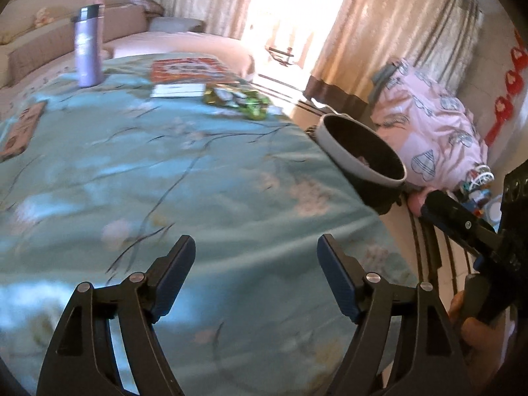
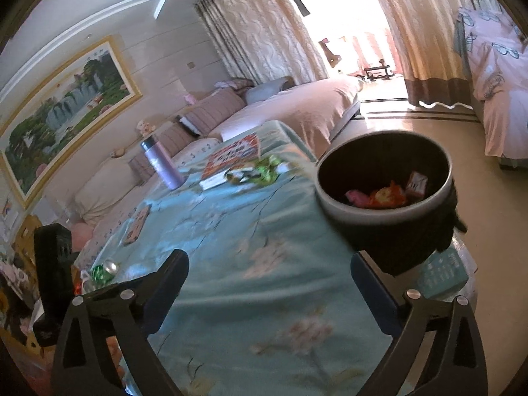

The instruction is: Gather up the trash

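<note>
Wrappers: one green heap (image 2: 255, 171) lies at twelve o'clock on the teal cloth (image 2: 250, 241), beside one book (image 2: 231, 161) and one purple flask (image 2: 161, 165); one green scrap (image 2: 100, 272) sits at nine o'clock near the cloth's left edge. One bin (image 2: 382, 178), at one o'clock on the right edge, holds three or so bright wrappers. Both grippers, left (image 1: 255, 277) and right (image 2: 269, 292), spread wide and empty over bare cloth between heap and fingers.
</note>
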A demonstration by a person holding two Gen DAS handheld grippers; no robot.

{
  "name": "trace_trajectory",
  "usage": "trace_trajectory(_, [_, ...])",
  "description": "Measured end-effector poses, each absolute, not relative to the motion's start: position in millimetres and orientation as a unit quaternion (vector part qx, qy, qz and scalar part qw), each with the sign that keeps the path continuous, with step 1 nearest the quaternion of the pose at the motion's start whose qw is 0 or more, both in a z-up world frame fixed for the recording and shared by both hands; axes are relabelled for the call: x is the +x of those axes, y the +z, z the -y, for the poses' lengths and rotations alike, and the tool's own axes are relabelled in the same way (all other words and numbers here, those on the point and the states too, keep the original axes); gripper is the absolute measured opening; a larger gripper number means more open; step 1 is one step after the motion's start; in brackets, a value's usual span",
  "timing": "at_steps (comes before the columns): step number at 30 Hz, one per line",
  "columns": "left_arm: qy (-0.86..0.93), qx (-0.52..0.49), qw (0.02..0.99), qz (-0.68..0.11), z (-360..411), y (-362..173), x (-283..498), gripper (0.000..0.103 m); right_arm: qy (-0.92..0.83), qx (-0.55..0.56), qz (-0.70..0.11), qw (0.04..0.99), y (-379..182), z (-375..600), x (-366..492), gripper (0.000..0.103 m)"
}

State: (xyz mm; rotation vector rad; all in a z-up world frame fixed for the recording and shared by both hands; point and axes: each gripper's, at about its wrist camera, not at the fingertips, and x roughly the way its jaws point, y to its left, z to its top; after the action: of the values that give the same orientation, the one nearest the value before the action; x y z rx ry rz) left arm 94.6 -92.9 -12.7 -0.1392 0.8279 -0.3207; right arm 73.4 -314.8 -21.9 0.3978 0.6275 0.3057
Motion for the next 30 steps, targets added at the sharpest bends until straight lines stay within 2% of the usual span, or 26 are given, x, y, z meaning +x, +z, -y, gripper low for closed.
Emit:
trace_trajectory(5, [-0.134, -0.060, 0.921, -0.360, 75.4, 1.7, 65.1, 0.079, 0.157, 0.174, -0.285, 0.930, -8.2, 301.1, 59.2, 0.100])
trace_trajectory(7, [-0.124, -0.063, 0.932, -0.333, 68.6, 12.4, 52.2, 0.088, 0.157, 0.158, -0.257, 0.940, 8.1, 296.1, 48.2, 0.100])
trace_trajectory(9, [-0.102, -0.060, 0.949, -0.294, 61.9, 24.3, 34.0, 0.102, 0.151, 0.143, -0.219, 0.953, 24.1, 290.7, 32.3, 0.102])
trace_trajectory(12, [-0.048, -0.043, 0.968, -0.242, 55.2, 31.8, 11.4, 0.103, 0.143, 0.109, -0.158, 0.971, 39.7, 280.3, 8.3, 0.103])
trace_trajectory(15, [-0.002, -0.022, 0.978, -0.207, 50.9, 28.8, -5.0, 0.103, 0.139, 0.086, -0.133, 0.978, 38.7, 270.8, -1.9, 0.103])
trace_trajectory(22, [0.036, 0.007, 0.981, -0.191, 45.0, 8.0, -19.8, 0.103, 0.134, 0.083, -0.135, 0.978, 4.5, 258.3, -8.9, 0.103])
trace_trajectory(30, [0.049, 0.031, 0.979, -0.195, 47.6, -0.2, -20.9, 0.103, 0.133, 0.091, -0.151, 0.975, -6.0, 259.2, -9.0, 0.103])
